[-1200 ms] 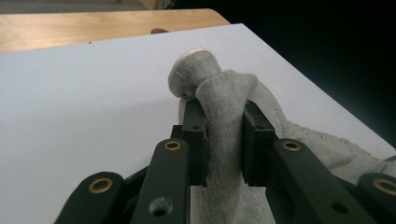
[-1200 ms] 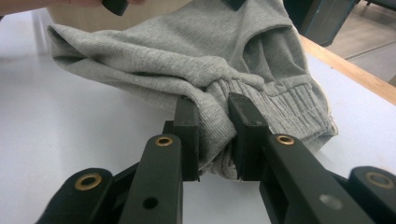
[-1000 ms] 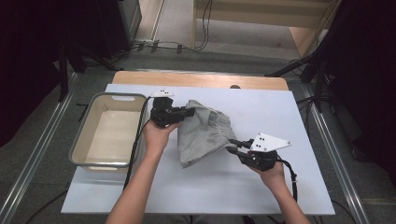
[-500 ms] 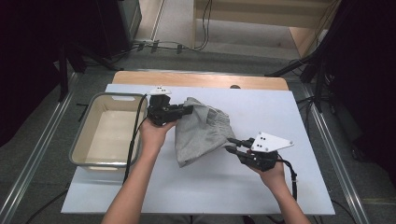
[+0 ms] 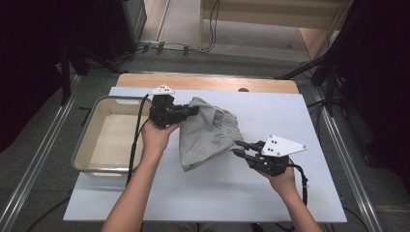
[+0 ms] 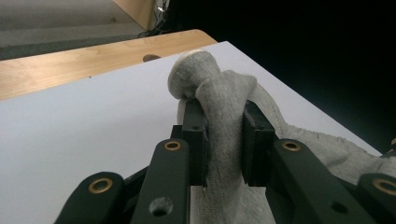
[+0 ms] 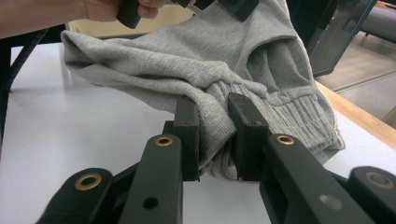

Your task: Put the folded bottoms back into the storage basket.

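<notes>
I have the left gripper (image 5: 193,110) clamped on the grey cloth (image 5: 208,137), lifting its top corner. My right gripper (image 5: 238,147) pinches its ribbed hem above the table (image 5: 290,111), beside the tray (image 5: 84,145).

A lab or test room is shown. A white table (image 5: 290,193) with a wooden far edge is set on a grey floor (image 5: 29,159). Metal rails are laid along both sides, black cables (image 5: 193,48) are spread behind, and dark curtains are hung around.
</notes>
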The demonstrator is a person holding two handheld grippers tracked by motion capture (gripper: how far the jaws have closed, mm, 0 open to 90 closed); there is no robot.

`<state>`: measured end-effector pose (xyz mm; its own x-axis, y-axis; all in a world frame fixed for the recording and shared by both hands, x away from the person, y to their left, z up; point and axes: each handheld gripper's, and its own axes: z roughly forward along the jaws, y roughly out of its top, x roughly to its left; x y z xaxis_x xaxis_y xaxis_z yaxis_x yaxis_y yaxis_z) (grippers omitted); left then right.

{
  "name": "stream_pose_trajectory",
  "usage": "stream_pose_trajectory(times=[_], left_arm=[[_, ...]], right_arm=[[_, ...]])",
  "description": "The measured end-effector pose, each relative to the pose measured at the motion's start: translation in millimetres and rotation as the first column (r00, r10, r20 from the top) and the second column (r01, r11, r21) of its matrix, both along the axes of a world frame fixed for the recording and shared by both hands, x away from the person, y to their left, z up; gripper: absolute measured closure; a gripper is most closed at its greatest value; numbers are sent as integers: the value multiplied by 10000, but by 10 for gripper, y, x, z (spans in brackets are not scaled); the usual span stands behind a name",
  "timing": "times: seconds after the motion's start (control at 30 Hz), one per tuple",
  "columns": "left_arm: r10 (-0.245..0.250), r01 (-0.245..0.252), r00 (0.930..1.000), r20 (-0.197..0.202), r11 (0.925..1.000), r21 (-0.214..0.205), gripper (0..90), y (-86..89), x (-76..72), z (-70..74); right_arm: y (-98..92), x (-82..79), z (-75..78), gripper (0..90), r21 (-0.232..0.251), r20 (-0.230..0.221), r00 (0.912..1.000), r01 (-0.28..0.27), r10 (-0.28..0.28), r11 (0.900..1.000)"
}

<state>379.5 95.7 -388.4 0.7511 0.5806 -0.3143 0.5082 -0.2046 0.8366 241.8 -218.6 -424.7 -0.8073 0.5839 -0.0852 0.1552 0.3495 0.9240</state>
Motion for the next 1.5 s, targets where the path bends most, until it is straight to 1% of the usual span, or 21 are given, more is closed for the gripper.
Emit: stream_pose_trajectory(times=[0.1, 0.47, 0.77, 1.13, 1.5], left_arm=[[21, -21, 10000, -11, 10000, -71, 752, 30, 4, 15], [21, -21, 10000, 74, 10000, 30, 752, 107, -8, 61], [80, -82, 9997, 224, 9999, 122, 752, 204, -17, 122], [192, -194, 9995, 270, 9998, 96, 752, 392, -19, 176], [308, -310, 9993, 190, 9995, 98, 752, 563, 1, 203]], right_arm=[[27, 4, 10, 725, -10, 25, 10000, -64, 64, 10000], [96, 18, 43, 725, 0, 43, 9998, -199, 199, 9998], [204, 39, 67, 730, 15, 47, 9992, -387, 387, 9992], [375, 81, 116, 731, -49, 112, 9977, -664, 664, 9978], [562, 120, 171, 730, -172, 173, 9959, -884, 887, 9959]])
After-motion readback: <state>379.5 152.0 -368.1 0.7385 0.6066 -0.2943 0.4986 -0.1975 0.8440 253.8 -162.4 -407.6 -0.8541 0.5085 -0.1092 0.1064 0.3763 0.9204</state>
